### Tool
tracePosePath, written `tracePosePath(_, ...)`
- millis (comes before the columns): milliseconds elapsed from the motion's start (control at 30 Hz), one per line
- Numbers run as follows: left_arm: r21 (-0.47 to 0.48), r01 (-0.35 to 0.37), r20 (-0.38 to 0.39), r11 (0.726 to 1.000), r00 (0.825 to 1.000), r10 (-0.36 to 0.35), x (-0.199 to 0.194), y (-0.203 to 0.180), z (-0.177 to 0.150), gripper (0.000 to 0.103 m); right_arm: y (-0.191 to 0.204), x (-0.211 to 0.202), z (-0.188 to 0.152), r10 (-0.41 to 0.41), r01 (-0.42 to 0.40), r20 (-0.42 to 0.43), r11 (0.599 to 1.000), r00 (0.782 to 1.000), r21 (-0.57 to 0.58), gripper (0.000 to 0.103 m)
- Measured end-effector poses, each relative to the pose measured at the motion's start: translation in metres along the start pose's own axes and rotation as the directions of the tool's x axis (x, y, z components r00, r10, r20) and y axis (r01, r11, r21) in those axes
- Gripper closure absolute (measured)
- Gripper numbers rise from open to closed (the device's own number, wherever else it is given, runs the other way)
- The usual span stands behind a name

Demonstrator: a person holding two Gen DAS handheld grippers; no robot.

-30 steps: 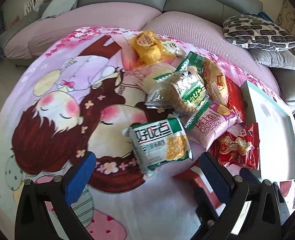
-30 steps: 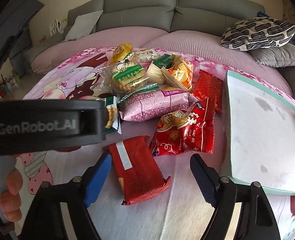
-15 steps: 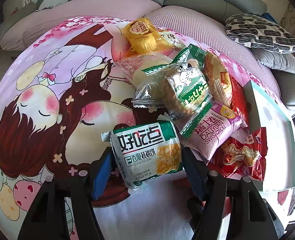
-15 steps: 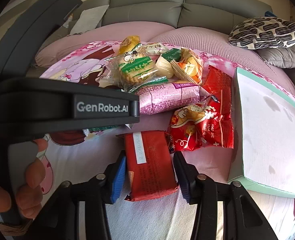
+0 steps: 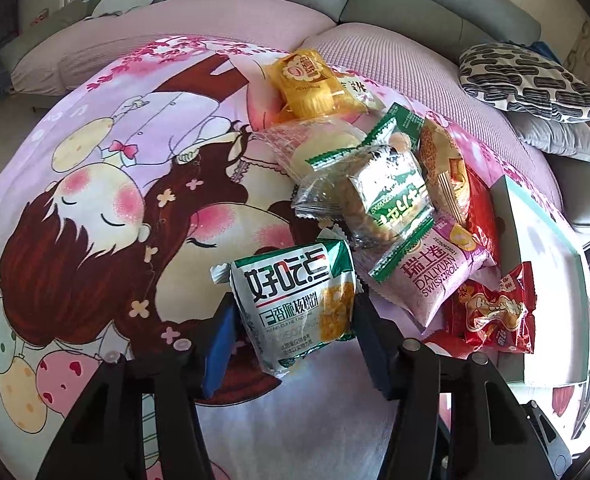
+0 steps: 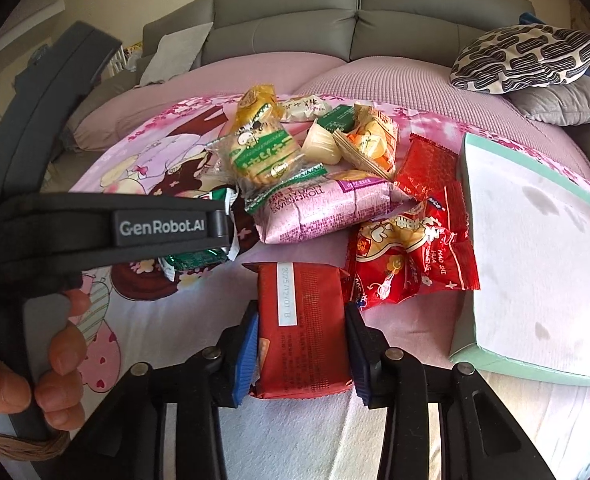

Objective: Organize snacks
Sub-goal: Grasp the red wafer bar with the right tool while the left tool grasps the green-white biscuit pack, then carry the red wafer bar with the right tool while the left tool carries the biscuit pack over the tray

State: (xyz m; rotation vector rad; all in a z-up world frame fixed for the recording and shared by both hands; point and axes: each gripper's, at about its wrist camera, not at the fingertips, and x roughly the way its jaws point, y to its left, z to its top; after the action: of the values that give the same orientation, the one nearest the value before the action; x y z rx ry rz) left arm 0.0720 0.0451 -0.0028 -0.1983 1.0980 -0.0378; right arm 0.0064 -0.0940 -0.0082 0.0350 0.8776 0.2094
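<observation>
A pile of snack packets lies on a cartoon-print blanket. My left gripper [image 5: 295, 336] is shut on a white and green biscuit packet [image 5: 295, 304]. My right gripper [image 6: 301, 344] is shut on a dark red packet [image 6: 301, 324]. Beyond lie a pink Swiss roll packet [image 5: 435, 276] [image 6: 323, 208], a bright red packet [image 5: 495, 312] [image 6: 407, 260], a green-banded cracker packet [image 5: 387, 196] [image 6: 259, 156] and a yellow cake packet [image 5: 307, 80]. The left gripper's handle [image 6: 95, 232] crosses the right wrist view and hides part of the biscuit packet.
A shallow white tray with a mint-green rim [image 6: 469, 280] [image 5: 511, 216] sits at the right of the pile. A grey sofa back [image 6: 335, 20] and a patterned cushion [image 6: 523, 56] stand behind. A hand [image 6: 55, 360] holds the left gripper.
Both grippers moved forward and closed: the left on the white and green biscuit packet, the right on the dark red packet. Both packets now sit between the pads.
</observation>
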Motion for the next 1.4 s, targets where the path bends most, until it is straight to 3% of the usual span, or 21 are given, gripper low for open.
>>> tracePosePath(367, -0.029, -0.009, 0.074, 1.000, 0.997, 0.012, -0.030, 0.008, 0.004, 0.046, 0.000, -0.039, 0.003, 0.028, -0.031, 0.103, 0.999, 0.994, 0.025, 0.061)
tracePosePath(600, -0.021, 0.005, 0.112, 1.000, 0.994, -0.002, -0.042, 0.003, 0.006, 0.046, -0.015, -0.055, 0.010, -0.015, 0.003, 0.156, 0.997, 0.988, 0.073, 0.061)
tracePosePath(800, 0.010, 0.027, 0.155, 1.000, 0.988, -0.028, -0.058, -0.009, 0.009, 0.046, -0.049, -0.075, 0.015, -0.103, 0.073, 0.201, 0.986, 0.974, 0.152, 0.061)
tracePosePath(1000, 0.120, 0.087, 0.177, 0.989, 0.978, -0.108, -0.067, -0.055, 0.015, 0.046, -0.095, -0.089, 0.023, -0.249, 0.193, 0.214, 0.948, 0.945, 0.252, 0.061)
tracePosePath(1133, 0.224, 0.150, 0.176, 0.963, 0.966, -0.192, -0.070, -0.099, 0.016, 0.046, -0.127, -0.096, 0.028, -0.338, 0.265, 0.205, 0.911, 0.919, 0.315, 0.061)
tracePosePath(1400, 0.368, 0.216, 0.152, 0.904, 0.946, -0.288, -0.059, -0.171, 0.020, 0.046, -0.186, -0.102, 0.033, -0.433, 0.333, 0.166, 0.843, 0.886, 0.422, 0.061)
